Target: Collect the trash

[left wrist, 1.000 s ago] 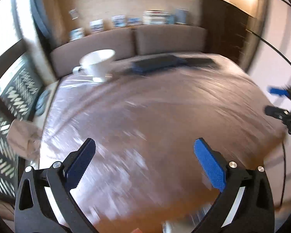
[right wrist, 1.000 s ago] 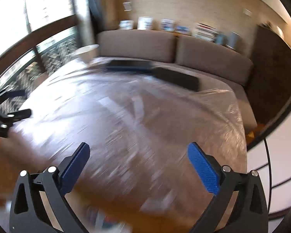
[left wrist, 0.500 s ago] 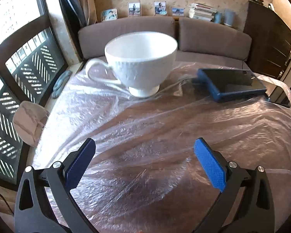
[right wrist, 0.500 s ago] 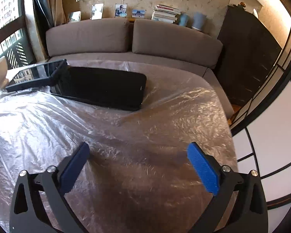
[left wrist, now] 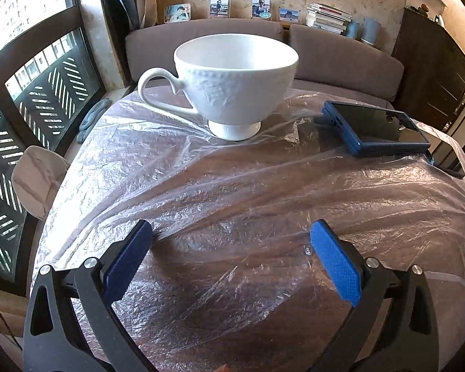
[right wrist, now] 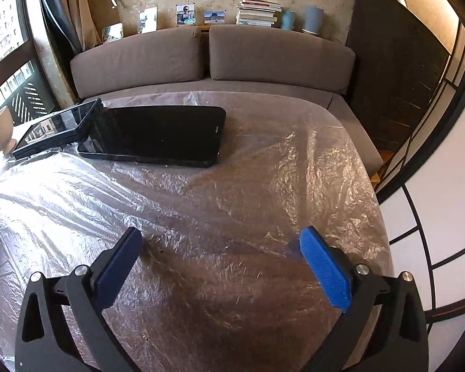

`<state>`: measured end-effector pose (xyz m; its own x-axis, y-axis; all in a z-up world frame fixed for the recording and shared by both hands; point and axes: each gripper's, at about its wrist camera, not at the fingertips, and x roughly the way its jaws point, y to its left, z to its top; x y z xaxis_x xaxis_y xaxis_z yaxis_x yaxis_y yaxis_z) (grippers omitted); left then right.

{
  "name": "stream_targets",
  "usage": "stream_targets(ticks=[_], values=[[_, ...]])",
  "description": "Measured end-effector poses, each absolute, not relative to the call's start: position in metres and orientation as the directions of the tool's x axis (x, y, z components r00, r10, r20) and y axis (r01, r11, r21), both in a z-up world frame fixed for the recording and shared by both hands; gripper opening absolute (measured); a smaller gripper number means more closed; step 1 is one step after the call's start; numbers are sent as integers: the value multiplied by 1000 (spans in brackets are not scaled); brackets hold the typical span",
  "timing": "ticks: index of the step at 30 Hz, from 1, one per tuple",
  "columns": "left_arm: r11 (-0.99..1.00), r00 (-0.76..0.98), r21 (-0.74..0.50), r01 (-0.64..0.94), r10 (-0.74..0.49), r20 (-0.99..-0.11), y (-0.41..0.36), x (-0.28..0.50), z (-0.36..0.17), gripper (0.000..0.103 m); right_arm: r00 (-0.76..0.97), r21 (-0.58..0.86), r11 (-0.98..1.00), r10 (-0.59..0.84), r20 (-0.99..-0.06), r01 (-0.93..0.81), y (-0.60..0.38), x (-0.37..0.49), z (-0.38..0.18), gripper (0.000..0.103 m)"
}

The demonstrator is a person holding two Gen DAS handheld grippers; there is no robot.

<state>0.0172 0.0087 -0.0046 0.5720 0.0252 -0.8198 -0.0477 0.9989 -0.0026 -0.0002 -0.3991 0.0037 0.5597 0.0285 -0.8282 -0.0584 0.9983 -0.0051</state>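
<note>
A crinkled clear plastic sheet [left wrist: 232, 186] lies spread over the round wooden table [right wrist: 238, 266]. My left gripper [left wrist: 232, 241] hovers open just above the sheet at the near edge, nothing between its blue pads. My right gripper [right wrist: 220, 248] is open too, low over the plastic sheet [right wrist: 201, 192] on the table's right side, and holds nothing. A white teacup [left wrist: 232, 80] stands on the sheet beyond the left gripper. A blue-cased tablet [left wrist: 375, 128] and a black tablet [right wrist: 158, 135] rest on the sheet further back.
A brown sofa [right wrist: 214, 62] curves behind the table, with books and photos on the ledge above it. Windows with dark railings [left wrist: 31, 93] are to the left, a dark cabinet [right wrist: 396, 71] to the right. A beige chair back [left wrist: 37, 176] sits off the table's left edge.
Both grippers swept forward over the table in a blur, then settled; the teacup and the tablets now appear much closer. Both stay open.
</note>
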Motion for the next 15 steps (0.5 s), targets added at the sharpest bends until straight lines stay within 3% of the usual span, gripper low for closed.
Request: stream_targets(ticks=[15], values=[[999,572,-2,-48,26,-820,8,16,-4,102,560,-5,998,29,-828,-58,-399,0,4,99]])
